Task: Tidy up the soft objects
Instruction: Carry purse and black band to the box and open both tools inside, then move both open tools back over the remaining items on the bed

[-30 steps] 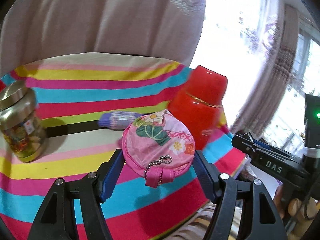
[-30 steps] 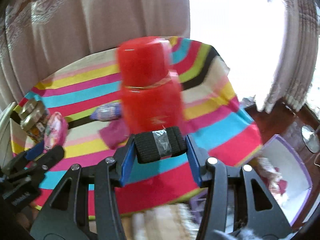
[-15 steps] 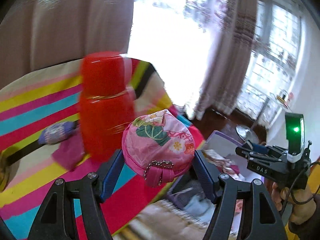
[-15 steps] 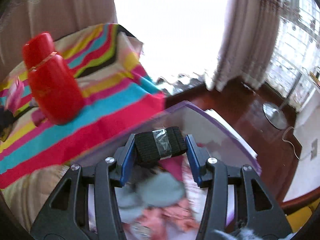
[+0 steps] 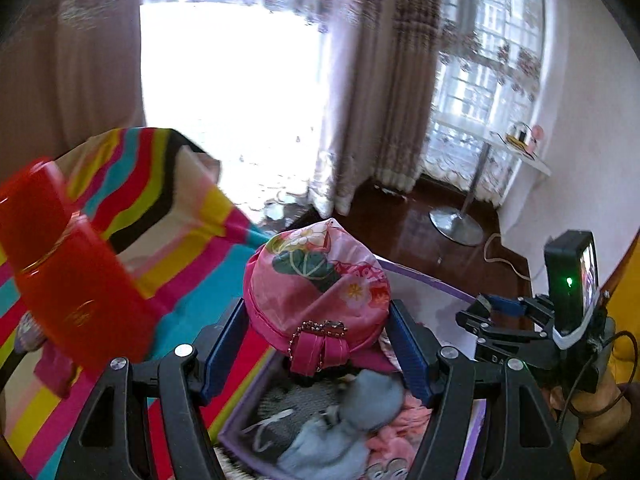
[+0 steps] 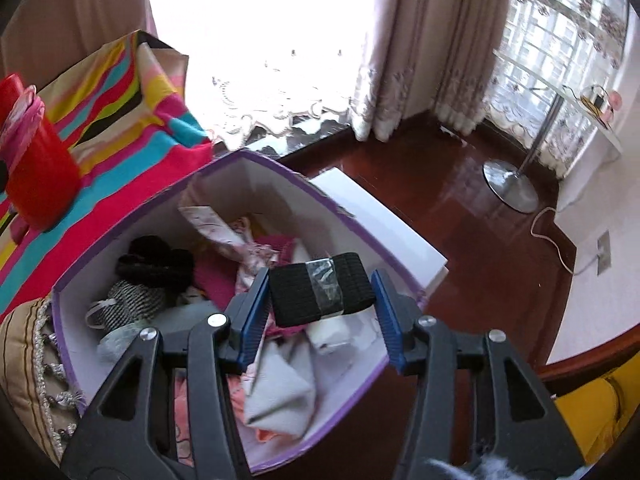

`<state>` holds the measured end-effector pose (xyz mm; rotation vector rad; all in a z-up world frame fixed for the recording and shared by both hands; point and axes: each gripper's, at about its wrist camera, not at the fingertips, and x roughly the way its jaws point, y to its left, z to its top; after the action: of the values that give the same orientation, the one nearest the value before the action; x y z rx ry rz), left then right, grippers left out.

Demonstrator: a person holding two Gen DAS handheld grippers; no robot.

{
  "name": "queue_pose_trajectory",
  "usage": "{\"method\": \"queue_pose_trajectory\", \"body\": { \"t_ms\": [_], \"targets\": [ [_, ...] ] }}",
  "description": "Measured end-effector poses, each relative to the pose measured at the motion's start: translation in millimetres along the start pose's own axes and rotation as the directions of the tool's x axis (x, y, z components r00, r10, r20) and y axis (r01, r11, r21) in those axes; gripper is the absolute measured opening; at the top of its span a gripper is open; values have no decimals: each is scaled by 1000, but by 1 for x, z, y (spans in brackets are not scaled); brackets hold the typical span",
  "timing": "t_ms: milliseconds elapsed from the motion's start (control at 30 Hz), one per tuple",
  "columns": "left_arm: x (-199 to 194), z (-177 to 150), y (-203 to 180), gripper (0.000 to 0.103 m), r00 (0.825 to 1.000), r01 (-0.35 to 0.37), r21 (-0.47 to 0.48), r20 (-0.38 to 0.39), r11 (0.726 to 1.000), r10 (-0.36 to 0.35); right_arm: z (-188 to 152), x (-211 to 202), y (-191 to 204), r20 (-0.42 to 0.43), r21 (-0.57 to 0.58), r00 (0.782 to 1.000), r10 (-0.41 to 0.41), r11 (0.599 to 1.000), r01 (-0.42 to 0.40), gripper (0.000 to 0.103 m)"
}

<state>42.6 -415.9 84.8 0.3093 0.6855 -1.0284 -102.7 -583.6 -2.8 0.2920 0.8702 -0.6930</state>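
Observation:
A pink floral pouch [image 5: 320,288] with a bead chain sits in my left gripper [image 5: 316,310], shut on it, above the near corner of a purple-edged white box [image 5: 420,276]. My right gripper [image 6: 320,280] holds a black elastic roll [image 6: 292,292] with a clear tape band over the middle of the same box [image 6: 280,168]. Its jaws are opening; the tilted roll is still between the pads and touching both. The box holds several soft things: black, grey, pink and white fabrics.
A red lidded container [image 5: 68,288] stands on the striped tablecloth [image 5: 172,184] left of the box. A white lid [image 6: 380,212] lies beyond the box on the dark wood floor. A fringed cushion [image 6: 28,360] is at the lower left. A hand [image 5: 596,412] carries the right gripper.
Both grippers swung right from the striped table to the box, each carrying its item. The right one came down over the box, and the black roll now sits tilted between its pads.

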Motion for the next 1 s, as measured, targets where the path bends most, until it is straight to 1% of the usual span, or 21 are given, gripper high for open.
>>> {"method": "queue_pose_trajectory", "body": {
  "t_ms": [33,67,100,133,167,233,367,500,667,1000],
  "targets": [
    [5,1,-5,72,1000,7,10,-7,1000,-7,1,1,-3,-1,5,1000,-6,1000,6,66],
    [11,2,-10,73,1000,18,16,-9,1000,-18,0,-1,-4,0,8,1000,-12,1000,12,72],
    [15,3,-14,74,999,43,20,-14,999,-42,0,-2,-6,3,10,1000,-21,1000,21,81],
    [18,3,-17,75,998,58,21,-21,998,-58,0,-3,-6,9,12,1000,-30,999,30,83],
    [22,3,-19,77,997,64,22,-33,998,-63,1,-1,-6,11,10,999,-32,999,31,83],
    [28,1,-19,81,998,44,21,-41,999,-43,1,-1,-6,12,4,1000,-27,1000,27,83],
    [25,-3,-7,81,998,41,-18,-55,999,-42,1,1,-5,8,-1,1000,-8,1000,8,83],
    [16,-8,8,81,999,22,-48,-49,999,-24,2,-2,0,14,-8,1000,18,1000,-18,83],
    [3,-13,24,81,999,11,-92,-38,996,-15,2,-9,17,31,-49,998,56,997,-54,83],
    [-22,-32,49,81,1000,-9,-141,-22,990,6,4,-30,60,79,-164,989,127,980,-113,83]
  ]
}}
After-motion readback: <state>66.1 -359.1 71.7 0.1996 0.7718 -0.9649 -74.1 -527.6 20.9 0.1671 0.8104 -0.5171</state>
